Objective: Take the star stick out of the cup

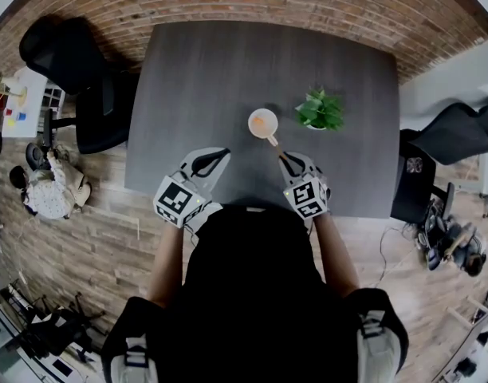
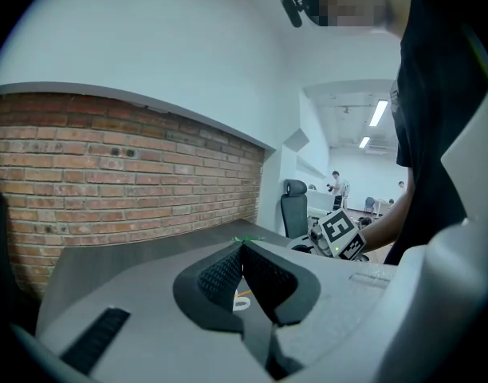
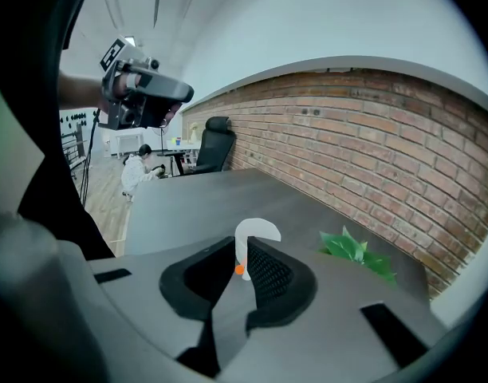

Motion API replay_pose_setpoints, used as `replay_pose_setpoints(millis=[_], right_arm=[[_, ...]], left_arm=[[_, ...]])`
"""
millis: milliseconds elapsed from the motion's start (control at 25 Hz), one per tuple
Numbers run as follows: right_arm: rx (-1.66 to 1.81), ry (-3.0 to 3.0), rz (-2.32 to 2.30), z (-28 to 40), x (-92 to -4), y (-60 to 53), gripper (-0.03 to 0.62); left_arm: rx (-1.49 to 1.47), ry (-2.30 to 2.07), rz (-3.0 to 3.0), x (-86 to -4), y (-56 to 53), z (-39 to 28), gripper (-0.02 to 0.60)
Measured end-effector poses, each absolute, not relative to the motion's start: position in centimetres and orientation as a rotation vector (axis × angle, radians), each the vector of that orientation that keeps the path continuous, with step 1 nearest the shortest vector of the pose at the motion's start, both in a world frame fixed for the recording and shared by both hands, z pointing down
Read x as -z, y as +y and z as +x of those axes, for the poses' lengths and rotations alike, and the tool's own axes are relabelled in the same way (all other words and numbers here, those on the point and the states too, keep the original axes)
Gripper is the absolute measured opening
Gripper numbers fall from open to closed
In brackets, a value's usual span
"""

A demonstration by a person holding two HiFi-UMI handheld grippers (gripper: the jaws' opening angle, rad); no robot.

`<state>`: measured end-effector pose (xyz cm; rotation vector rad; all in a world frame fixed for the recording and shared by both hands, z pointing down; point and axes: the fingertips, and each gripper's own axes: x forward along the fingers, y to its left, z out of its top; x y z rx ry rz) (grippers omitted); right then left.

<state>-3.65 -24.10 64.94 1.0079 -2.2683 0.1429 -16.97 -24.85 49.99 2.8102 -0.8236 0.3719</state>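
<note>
A white cup (image 1: 252, 119) stands on the dark grey table (image 1: 196, 86), and something orange shows inside it. A thin stick (image 1: 273, 141) slants out of the cup toward me. My right gripper (image 1: 281, 155) sits at the stick's near end. In the right gripper view my right gripper (image 3: 241, 247) is shut on the stick, with an orange bit (image 3: 239, 270) between the jaws and the cup (image 3: 258, 231) just behind. My left gripper (image 1: 222, 152) hovers left of the cup, shut and holding nothing. The left gripper (image 2: 242, 246) view shows the cup (image 2: 241, 303) through the gap below the tips.
A small green potted plant (image 1: 320, 110) stands just right of the cup, also in the right gripper view (image 3: 357, 252). Black office chairs flank the table, one at the left (image 1: 84, 78) and one at the right (image 1: 455, 134). A brick wall (image 3: 371, 150) runs behind the table.
</note>
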Motion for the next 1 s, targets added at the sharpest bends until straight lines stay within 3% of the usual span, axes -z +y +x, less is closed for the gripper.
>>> replay_pose_setpoints(millis=[1000], right_arm=[[-0.145,-2.111,0.982,-3.7,-68.8,-25.3,0.044]], left_arm=[[-0.385,-0.869,2.778,-50.2,-24.4,-21.4,0.002]])
